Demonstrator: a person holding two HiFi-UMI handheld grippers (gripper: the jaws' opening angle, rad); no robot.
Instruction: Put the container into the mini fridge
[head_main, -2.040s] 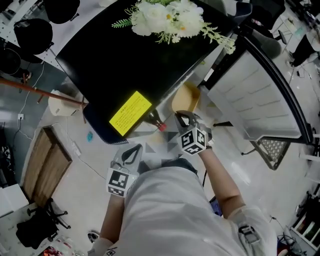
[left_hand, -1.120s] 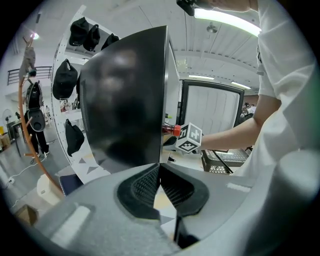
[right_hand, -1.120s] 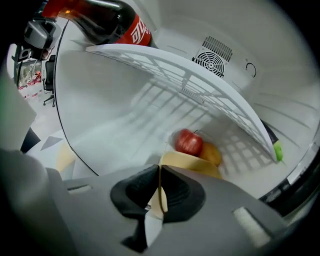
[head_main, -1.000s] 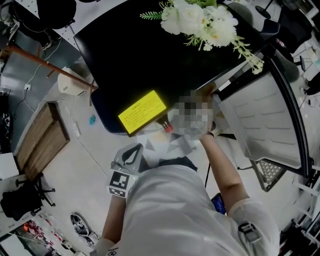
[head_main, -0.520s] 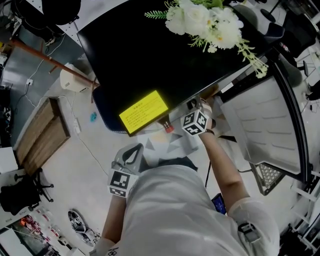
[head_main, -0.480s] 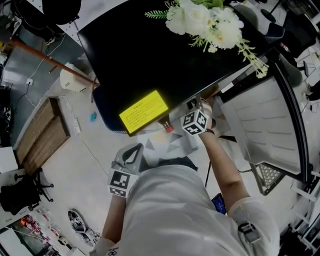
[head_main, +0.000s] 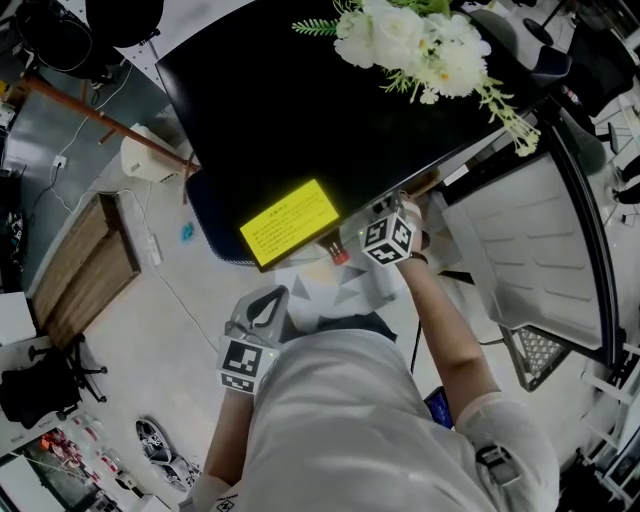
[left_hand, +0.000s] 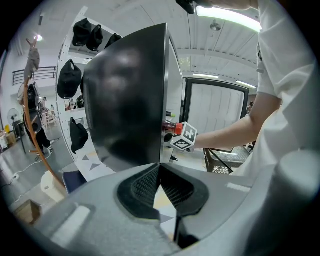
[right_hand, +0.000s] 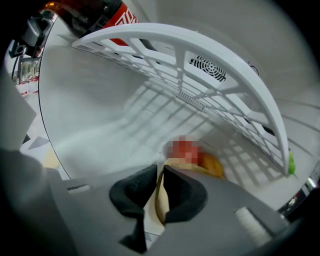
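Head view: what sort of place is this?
Probably a workshop or lab, not a kitchen: a mini fridge, loose cables across the floor, and a chair base nearby.

On top of the mini fridge (head_main: 300, 110): a bunch of flowers (head_main: 410, 40) toward the back edge, a label (head_main: 289, 222) at the front edge. Inside the fridge: a container (right_hand: 215, 166) on the floor of the compartment, under the wire shelf (right_hand: 200, 65), with a bottle (head_main: 333, 254) above that shelf, its cap poking out at the fridge's front. To the fridge's right, its door (head_main: 520, 240) swung wide open with a mesh crate (head_main: 545, 300) on the floor beside it; to the fridge's left, well apart, a wooden board (head_main: 85, 290) flat on the floor.
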